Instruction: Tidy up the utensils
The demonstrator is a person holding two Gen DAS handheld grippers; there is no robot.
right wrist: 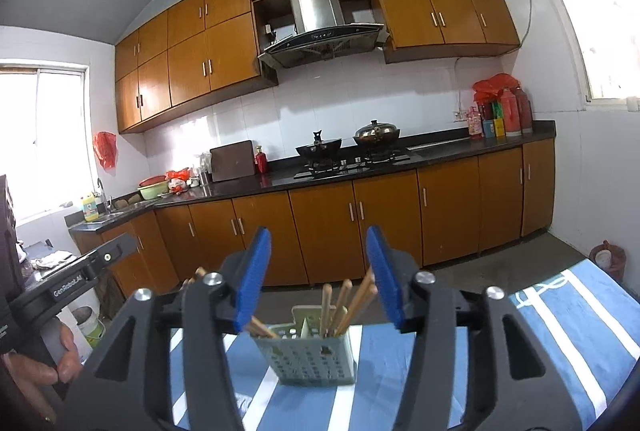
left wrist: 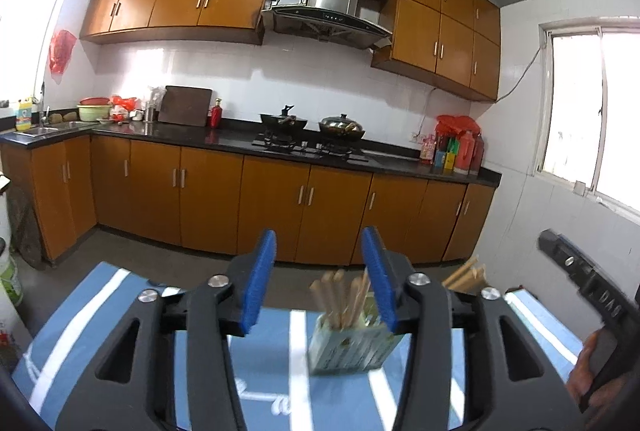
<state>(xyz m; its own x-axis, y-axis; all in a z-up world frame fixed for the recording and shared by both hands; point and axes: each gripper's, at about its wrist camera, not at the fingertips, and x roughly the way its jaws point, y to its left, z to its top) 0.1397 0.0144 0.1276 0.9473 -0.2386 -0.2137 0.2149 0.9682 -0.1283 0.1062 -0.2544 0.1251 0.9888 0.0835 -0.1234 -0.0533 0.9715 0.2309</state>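
Holder (right wrist: pixel 308 355) (chopsticks inside) beyond open fingers (right wrist: pixel 252 279)

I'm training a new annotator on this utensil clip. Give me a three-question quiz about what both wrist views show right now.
1. True or false: the left gripper is shut on the chopsticks.
2. What does the utensil holder stand on? A) black counter B) blue striped cloth C) floor
3. Fill in: the right gripper's jaws are ____.

Key: 1 false, its jaws stand apart and press on nothing. 2 B, the blue striped cloth. 3 open.
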